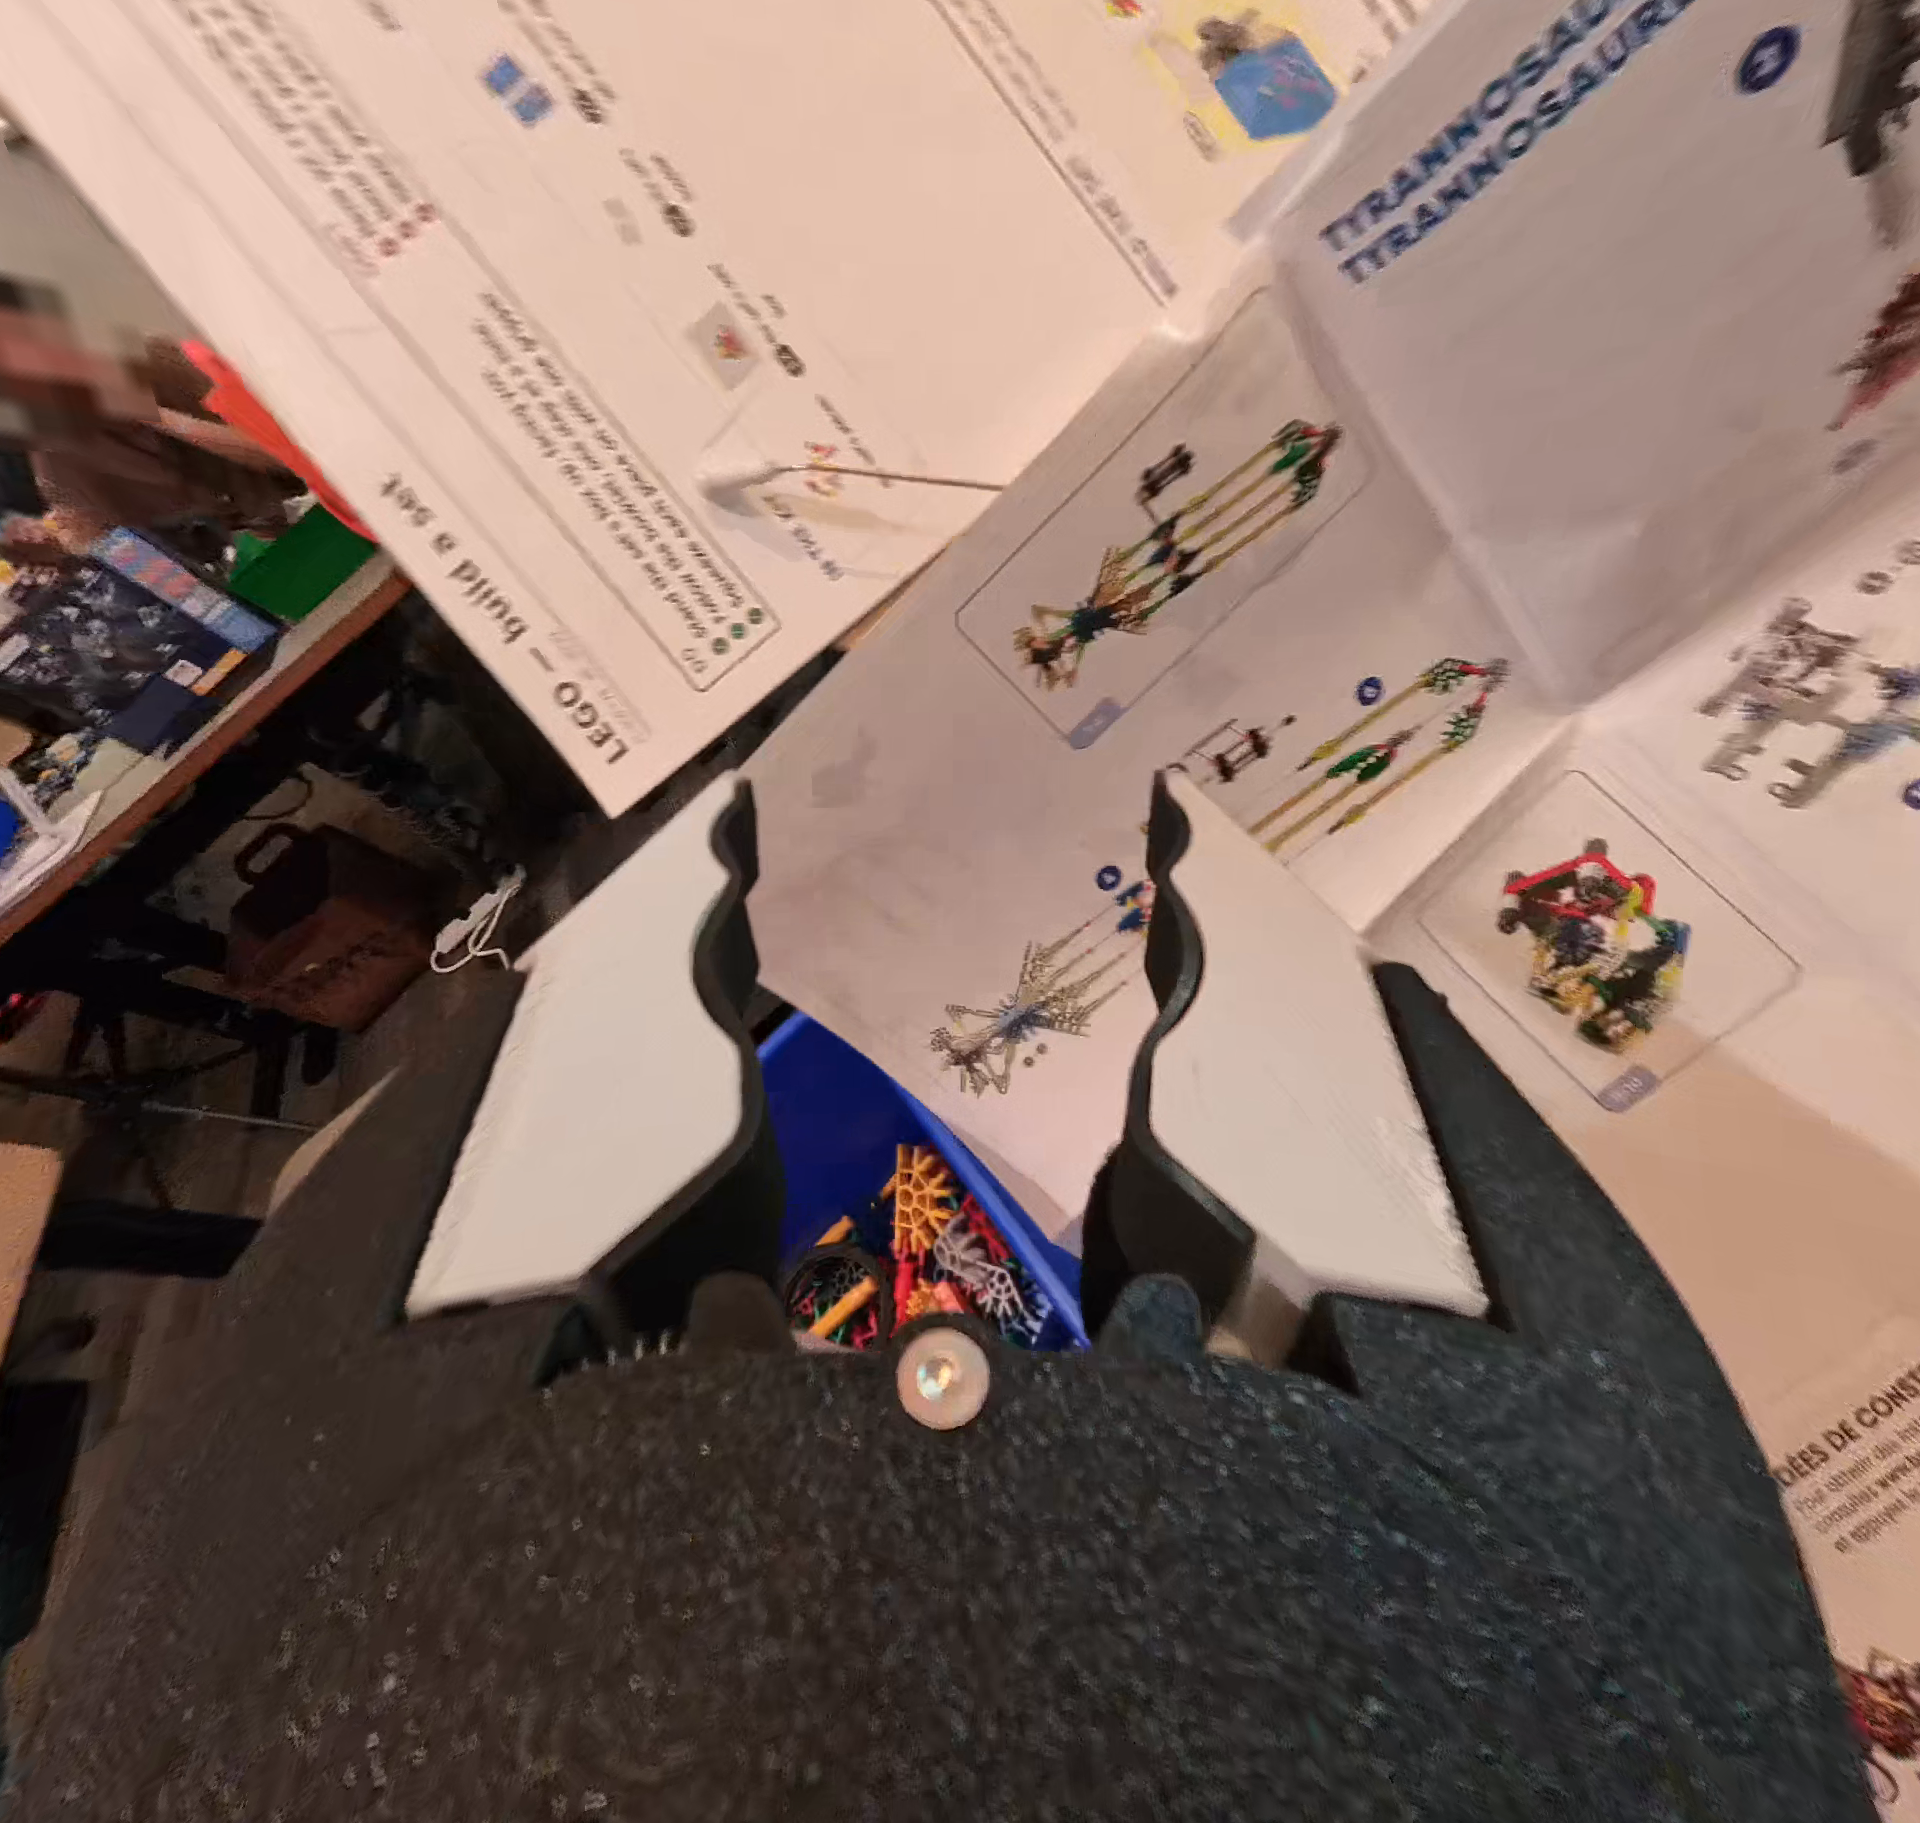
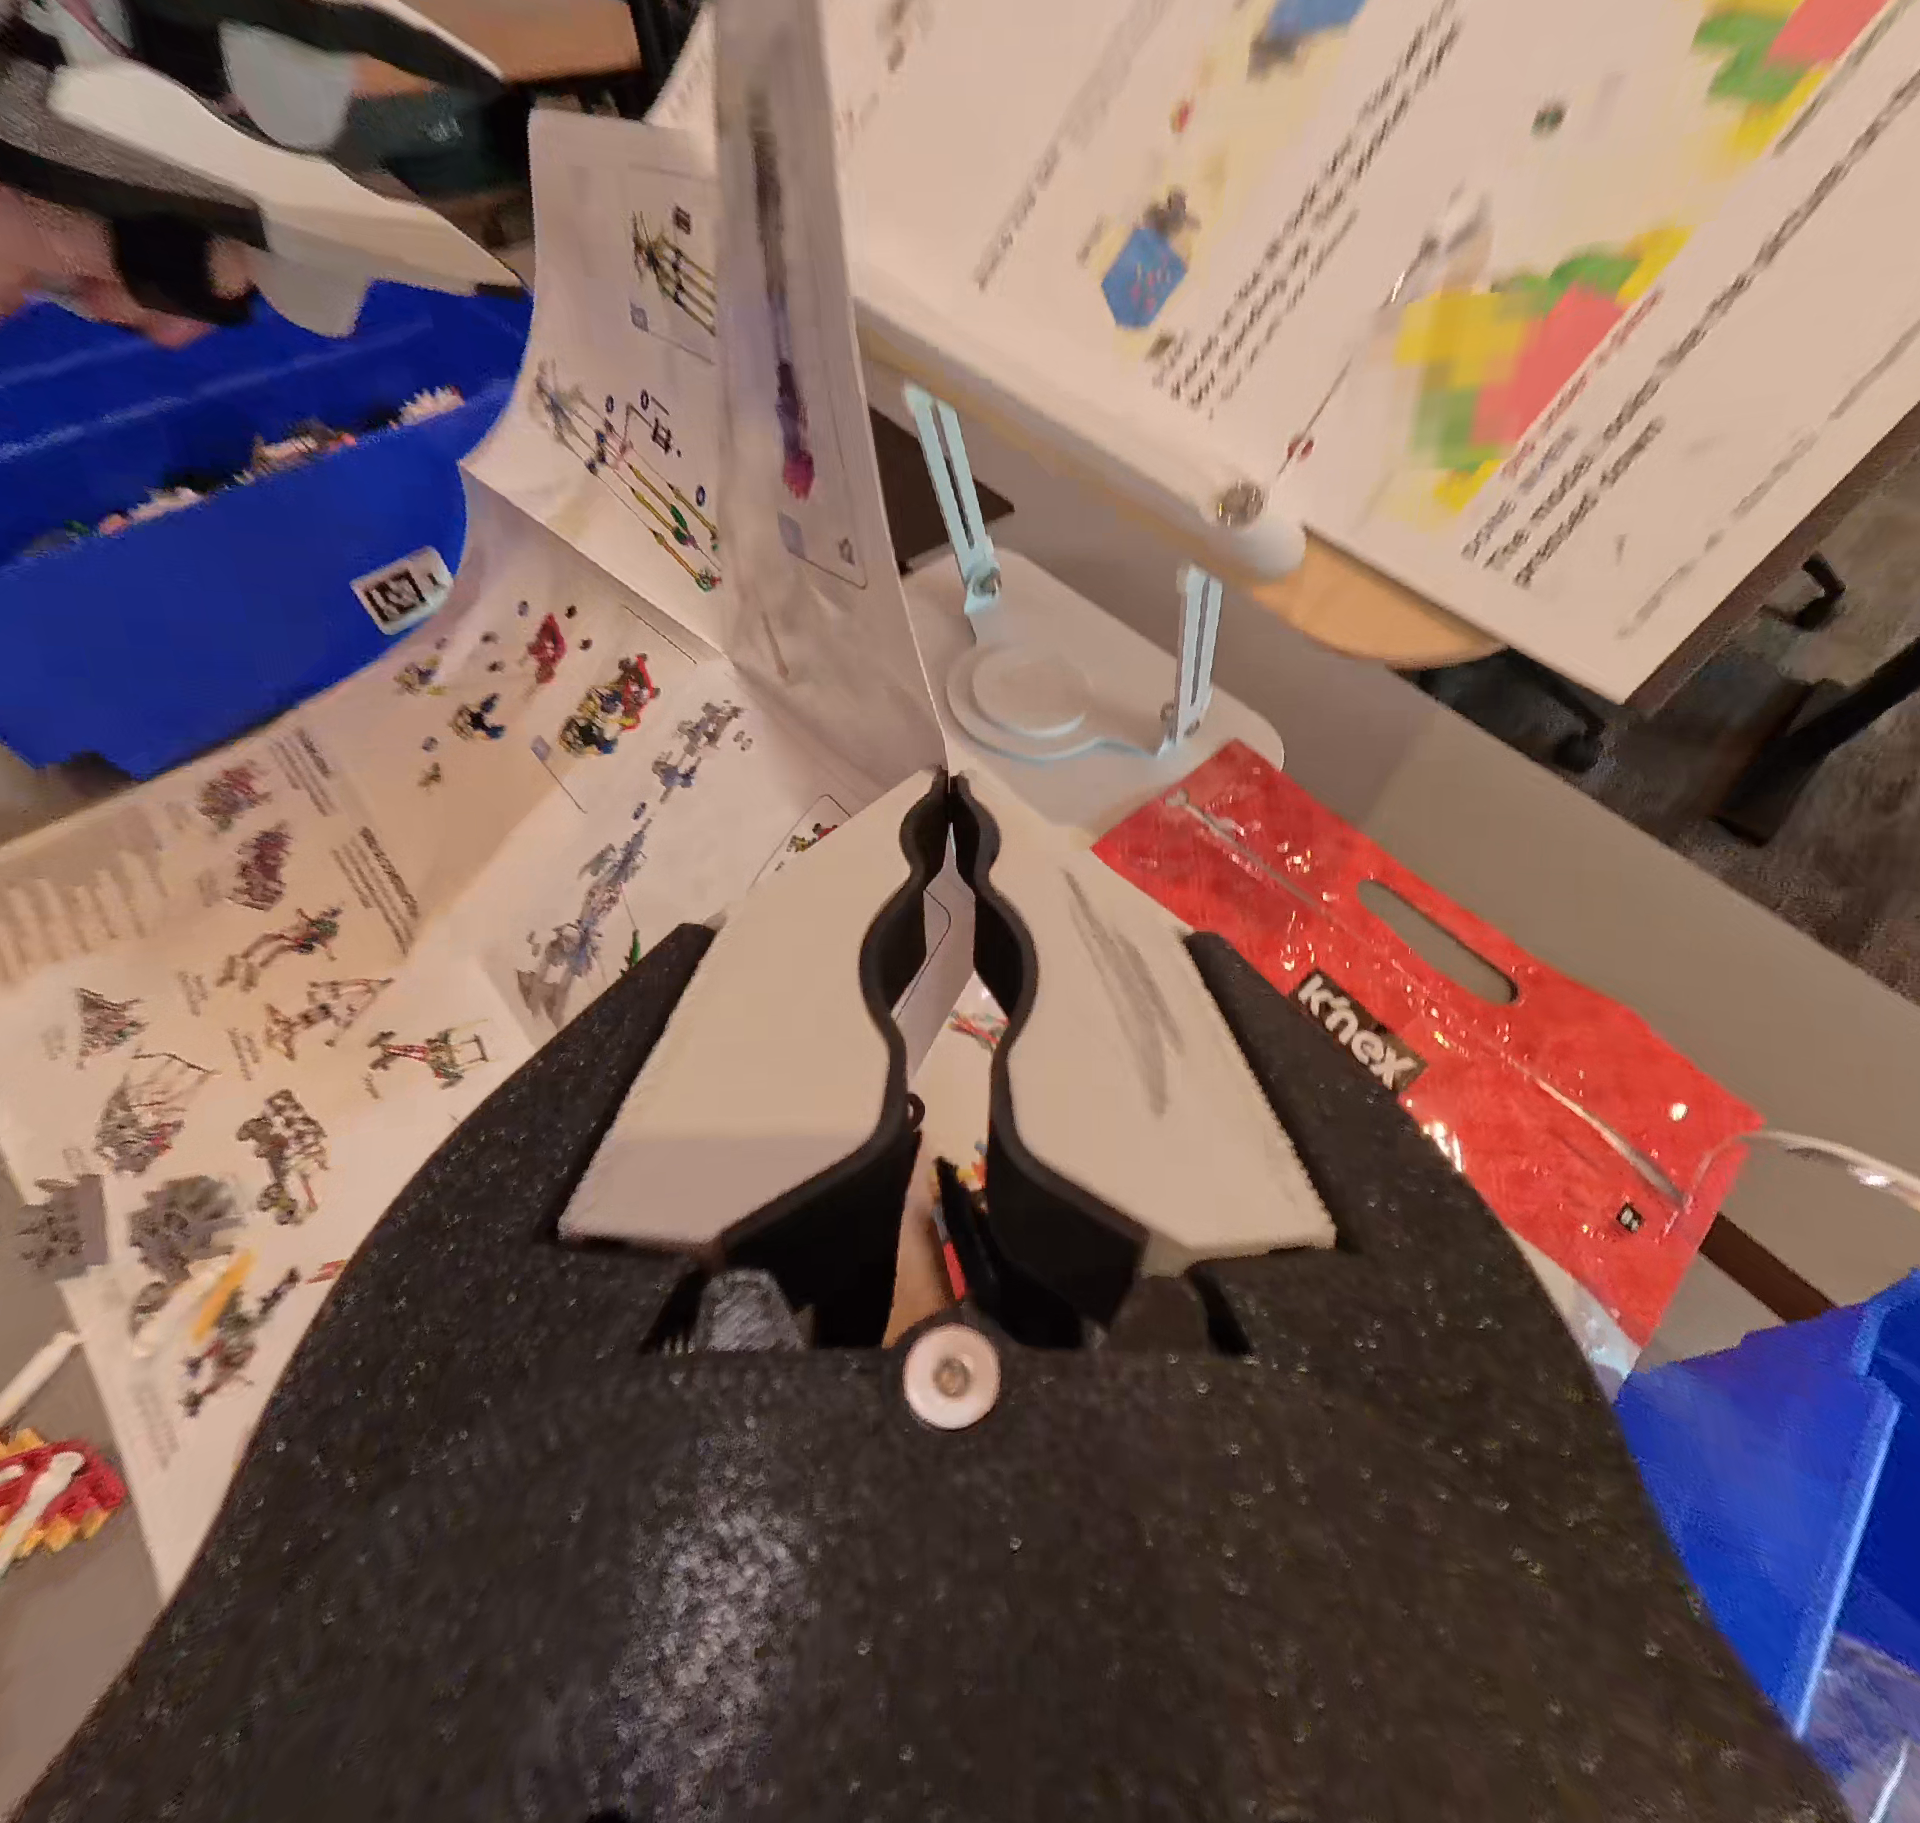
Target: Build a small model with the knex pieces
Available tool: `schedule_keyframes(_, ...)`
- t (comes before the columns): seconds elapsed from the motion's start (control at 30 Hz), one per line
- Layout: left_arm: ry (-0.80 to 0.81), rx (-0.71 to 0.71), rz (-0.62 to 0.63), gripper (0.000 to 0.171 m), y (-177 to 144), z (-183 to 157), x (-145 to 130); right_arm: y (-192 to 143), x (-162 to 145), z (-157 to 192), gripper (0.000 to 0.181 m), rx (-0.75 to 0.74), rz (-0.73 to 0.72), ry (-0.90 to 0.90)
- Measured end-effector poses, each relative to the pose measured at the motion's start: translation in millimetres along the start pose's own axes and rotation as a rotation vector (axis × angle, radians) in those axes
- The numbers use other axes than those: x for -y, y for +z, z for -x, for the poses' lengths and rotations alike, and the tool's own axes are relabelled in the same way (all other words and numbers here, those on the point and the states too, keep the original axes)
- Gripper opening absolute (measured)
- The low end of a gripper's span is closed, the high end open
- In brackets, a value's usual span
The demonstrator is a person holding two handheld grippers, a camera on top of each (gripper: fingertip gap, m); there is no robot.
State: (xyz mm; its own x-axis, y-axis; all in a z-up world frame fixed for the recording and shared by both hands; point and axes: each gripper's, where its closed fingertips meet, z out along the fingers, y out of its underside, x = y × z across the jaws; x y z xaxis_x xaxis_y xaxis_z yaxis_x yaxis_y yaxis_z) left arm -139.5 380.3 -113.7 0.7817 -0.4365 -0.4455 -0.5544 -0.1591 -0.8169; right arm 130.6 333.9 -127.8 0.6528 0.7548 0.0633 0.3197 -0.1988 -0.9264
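The right claw [image 2: 948, 786] pinches a paper sheet [image 2: 800, 443] standing up over the worktop [image 2: 1455, 776], and the left claw [image 1: 951, 807] hangs wide open above the blue bin [image 1: 831, 1119].

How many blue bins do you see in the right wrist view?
2. One blue bin sits at left, below the open left claw. A second blue bin shows at the lower right edge, mostly cut off. More may be out of frame.

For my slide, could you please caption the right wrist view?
Right gripper pinching a folded instruction sheet beside a red bag.
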Motion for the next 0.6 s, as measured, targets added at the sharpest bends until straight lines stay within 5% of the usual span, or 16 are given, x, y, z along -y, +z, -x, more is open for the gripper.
schedule_keyframes(0.2, -0.185, -0.019, -0.041, 0.092, -6, 26, -4, -25, 42, 12, 0.0, 0.025, -0.097, -0.05)
schedule_keyframes(0.33, -0.395, -0.196, -0.063, 0.099, -8, 22, -8, -41, 63, 17, 0.0, 0.059, -0.151, -0.042)
schedule_keyframes(0.5, -0.491, -0.411, -0.119, 0.079, -13, 1, -4, -57, 81, 21, 0.0, 0.118, -0.214, -0.016)
schedule_keyframes(0.6, -0.46, -0.511, -0.181, 0.039, -26, -12, 9, -67, 89, 20, 0.0, 0.141, -0.242, -0.003)
